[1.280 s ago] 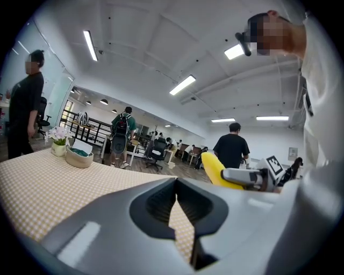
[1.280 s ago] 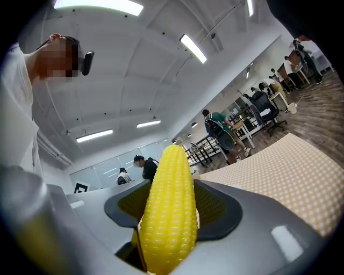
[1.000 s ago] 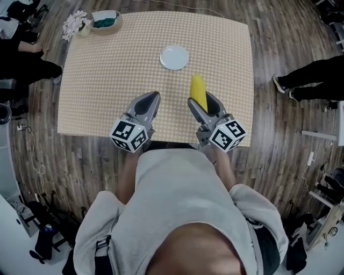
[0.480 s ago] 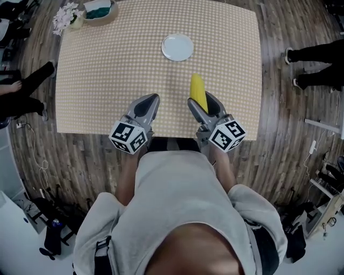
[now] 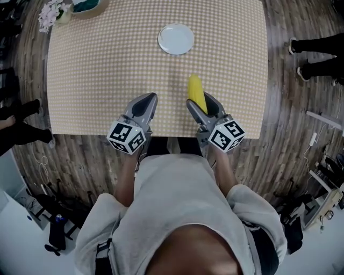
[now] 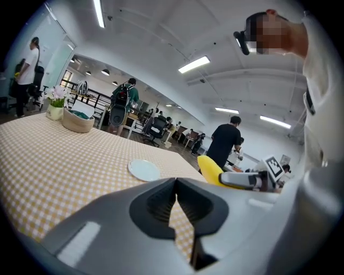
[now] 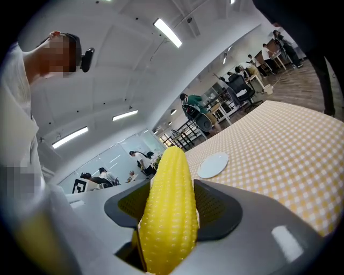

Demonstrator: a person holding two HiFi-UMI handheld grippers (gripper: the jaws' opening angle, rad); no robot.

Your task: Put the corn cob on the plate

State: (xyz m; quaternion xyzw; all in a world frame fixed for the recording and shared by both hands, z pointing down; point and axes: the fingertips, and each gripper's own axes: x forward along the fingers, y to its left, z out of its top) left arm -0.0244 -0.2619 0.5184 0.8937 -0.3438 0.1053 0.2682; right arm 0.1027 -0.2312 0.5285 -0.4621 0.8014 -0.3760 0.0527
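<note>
A yellow corn cob (image 5: 196, 92) (image 7: 169, 209) is clamped between the jaws of my right gripper (image 5: 202, 105) (image 7: 172, 207), its tip pointing away over the checked table (image 5: 107, 75). The cob also shows at the right of the left gripper view, corn cob (image 6: 210, 167). A small white plate (image 5: 176, 38) (image 7: 213, 165) (image 6: 143, 170) lies on the table farther out, ahead and slightly left of the cob. My left gripper (image 5: 141, 107) (image 6: 176, 185) hovers beside the right one near the table's front edge, jaws closed together with nothing in them.
A basket (image 5: 86, 5) (image 6: 77, 120) and a small flower pot (image 5: 51, 11) (image 6: 55, 105) stand at the table's far left corner. People's legs (image 5: 317, 53) are on the wooden floor to the right and left of the table.
Both grippers keep their place in the head view while the table and plate have shifted up and grown in view. The cob stays clamped in the right gripper.
</note>
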